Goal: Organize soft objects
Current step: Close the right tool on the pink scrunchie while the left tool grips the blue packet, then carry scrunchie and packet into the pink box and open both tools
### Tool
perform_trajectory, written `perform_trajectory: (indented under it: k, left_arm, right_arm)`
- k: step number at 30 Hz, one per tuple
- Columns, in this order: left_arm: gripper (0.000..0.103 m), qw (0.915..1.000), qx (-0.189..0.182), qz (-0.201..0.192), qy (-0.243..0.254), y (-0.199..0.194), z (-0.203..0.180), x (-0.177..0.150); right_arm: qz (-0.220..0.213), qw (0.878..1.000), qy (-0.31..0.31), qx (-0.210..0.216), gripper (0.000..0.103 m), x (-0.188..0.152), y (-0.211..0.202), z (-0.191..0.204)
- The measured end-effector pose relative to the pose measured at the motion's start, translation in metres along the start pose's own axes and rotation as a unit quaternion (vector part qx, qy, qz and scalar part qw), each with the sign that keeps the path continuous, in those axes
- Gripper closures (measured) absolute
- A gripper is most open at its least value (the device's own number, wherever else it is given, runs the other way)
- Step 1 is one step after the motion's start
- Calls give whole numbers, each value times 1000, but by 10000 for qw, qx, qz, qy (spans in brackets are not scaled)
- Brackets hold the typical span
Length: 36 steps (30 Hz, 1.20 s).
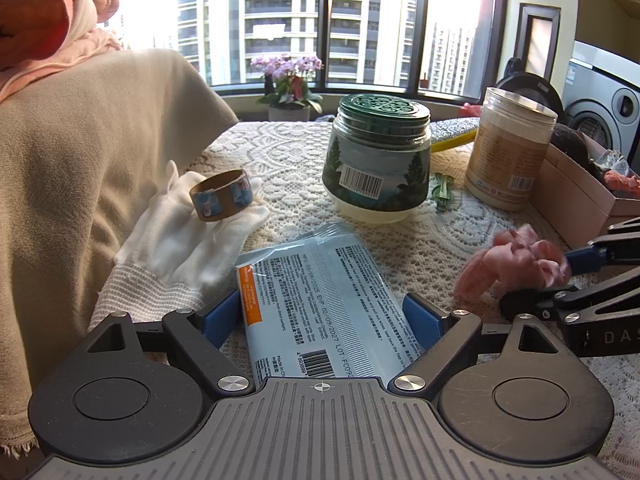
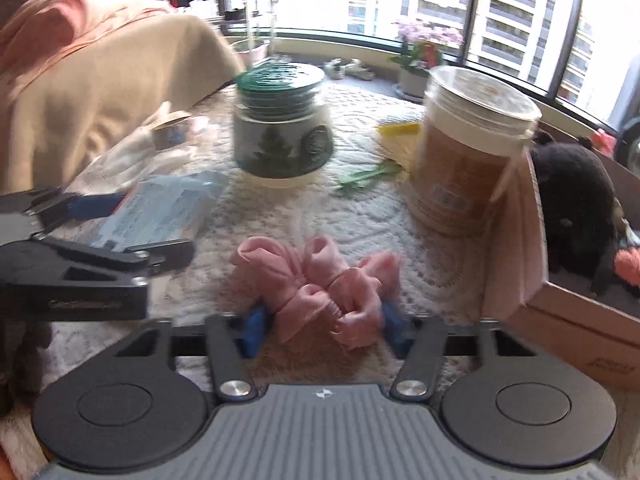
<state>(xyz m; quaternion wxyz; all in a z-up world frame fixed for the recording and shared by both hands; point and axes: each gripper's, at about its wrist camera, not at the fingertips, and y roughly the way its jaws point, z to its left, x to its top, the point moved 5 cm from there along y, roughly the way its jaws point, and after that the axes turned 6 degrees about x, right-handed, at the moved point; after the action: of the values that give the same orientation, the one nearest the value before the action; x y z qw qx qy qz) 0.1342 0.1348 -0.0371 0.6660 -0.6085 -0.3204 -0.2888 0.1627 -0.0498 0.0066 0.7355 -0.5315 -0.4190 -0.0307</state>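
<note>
A pink fabric bow (image 2: 316,284) sits between the blue pads of my right gripper (image 2: 324,330), which is shut on it just above the lace tablecloth; it also shows in the left wrist view (image 1: 516,268). My left gripper (image 1: 324,318) is open, its fingers either side of a blue wet-wipes packet (image 1: 320,304) that lies flat; the packet also shows in the right wrist view (image 2: 160,212). A white glove (image 1: 188,240) lies to the left with a tape roll (image 1: 222,196) on it. A cardboard box (image 2: 568,312) at the right holds a black plush toy (image 2: 576,204).
A green-lidded jar (image 1: 380,160) and a tan canister (image 1: 512,152) stand mid-table. A green clip (image 1: 442,192) lies between them and a yellow sponge (image 1: 456,134) behind. A beige draped cloth (image 1: 80,180) with pink laundry (image 1: 44,24) rises at the left. Potted flowers (image 1: 288,84) stand by the window.
</note>
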Motion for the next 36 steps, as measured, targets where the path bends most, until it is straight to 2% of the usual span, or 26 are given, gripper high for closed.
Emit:
perform_trajectory:
  k: [1,3,6,15,22,28,32,36]
  left_arm:
    - [11,10000,3,1,-2,0,0,0]
    - [11,10000,5,2,0,0,0,0]
    - [11,10000,35,6,28,-1,-1,-1]
    - [11,10000,22,7,10,-3,-1,-1]
    - [13,10000,67,46,-54,-5,-1,0]
    - [14,9998,84,168,-97,-8,-4,5]
    - [14,10000,44,-41,0,-21,-9,22]
    - [14,9986,10,-518,68,-42,-10,68]
  right_arm:
    - [15,10000,-67,14,71,0,-1,3]
    - [49,9997,-218,-13,80,0,0,8]
    - [86,9996,-279,-47,85,0,-2,11]
    - [-29,9997,-120,-227,86,-3,-15,-9]
    - [-217,9998,-9,34,86,-3,-30,-26]
    - [-427,9987,-155,219,86,9,-36,-22]
    - [-664,9965,-381,329,86,25,-48,-13]
    - [-938,9936,-526,341,86,54,-64,-12]
